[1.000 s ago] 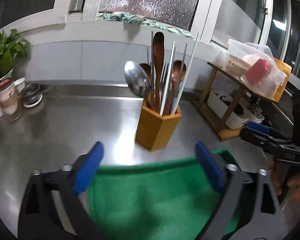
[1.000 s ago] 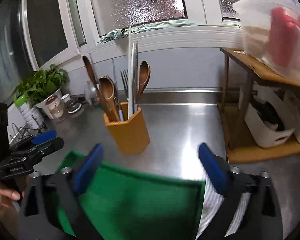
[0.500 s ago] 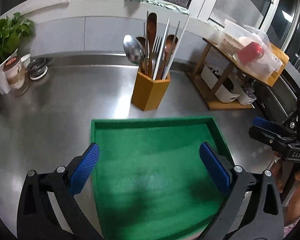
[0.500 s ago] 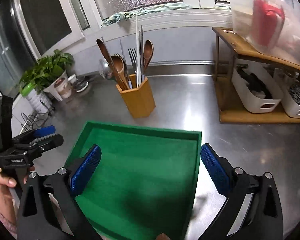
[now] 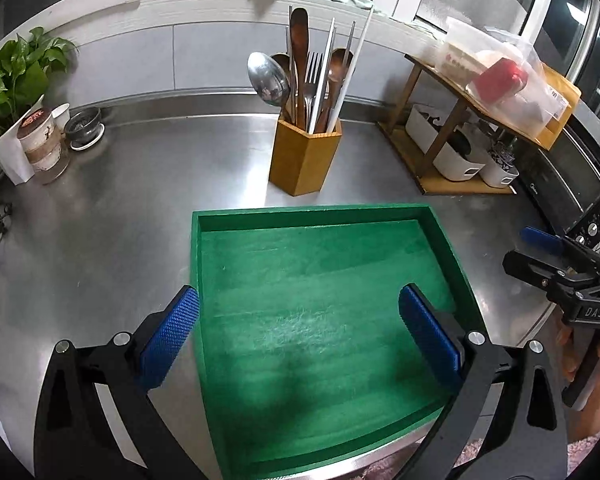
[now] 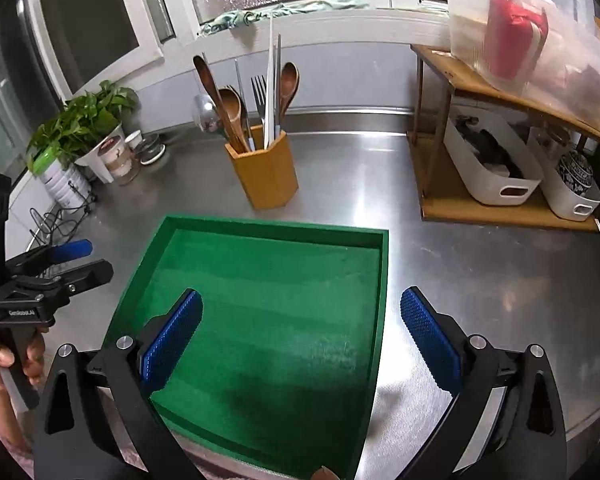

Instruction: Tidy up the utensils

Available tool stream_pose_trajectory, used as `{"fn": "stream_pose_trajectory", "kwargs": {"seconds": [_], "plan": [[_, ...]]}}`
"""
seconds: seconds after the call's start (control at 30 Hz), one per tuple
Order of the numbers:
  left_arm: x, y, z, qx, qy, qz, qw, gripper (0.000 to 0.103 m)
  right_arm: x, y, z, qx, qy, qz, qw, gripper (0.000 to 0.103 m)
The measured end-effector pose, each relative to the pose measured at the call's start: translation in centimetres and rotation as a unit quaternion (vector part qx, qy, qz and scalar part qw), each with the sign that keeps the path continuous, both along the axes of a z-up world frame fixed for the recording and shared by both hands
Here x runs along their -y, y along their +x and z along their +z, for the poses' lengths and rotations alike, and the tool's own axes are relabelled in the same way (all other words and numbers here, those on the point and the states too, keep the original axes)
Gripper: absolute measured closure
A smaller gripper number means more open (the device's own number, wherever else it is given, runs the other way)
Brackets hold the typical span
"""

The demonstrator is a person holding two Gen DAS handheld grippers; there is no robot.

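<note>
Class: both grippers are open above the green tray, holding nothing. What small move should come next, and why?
Probably reach the right gripper forward to the wooden holder: the utensils all stand there, while the green tray is bare.

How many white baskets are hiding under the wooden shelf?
2. One white basket sits on the wooden shelf's bottom board, nearer the utensil holder; the other sits right beside it, farther out. More may be hidden.

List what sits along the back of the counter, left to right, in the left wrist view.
Potted plant → paper cup → small metal bowl → wooden utensil holder → wooden shelf with white bins under it.
</note>
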State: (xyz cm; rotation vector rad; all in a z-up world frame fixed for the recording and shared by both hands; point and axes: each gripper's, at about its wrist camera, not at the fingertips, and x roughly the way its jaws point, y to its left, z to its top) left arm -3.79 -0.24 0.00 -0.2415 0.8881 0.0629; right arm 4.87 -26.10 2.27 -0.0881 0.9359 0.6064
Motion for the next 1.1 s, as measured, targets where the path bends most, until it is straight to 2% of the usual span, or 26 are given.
{"fn": "stream_pose_trajectory", "kwargs": {"seconds": [0.27, 1.1], "plan": [[0.4, -0.3, 0.5, 0.005, 0.014, 0.002, 0.9999, 0.008, -0.7, -0.5, 0.2, 0.008, -0.012, 0.008, 1.000, 0.004], [0.7, -0.5, 0.9, 0.010, 0.017, -0.002, 0.9998, 0.008, -1.2, -0.9, 0.2, 0.002, -0.014, 0.012, 1.000, 0.004]]}}
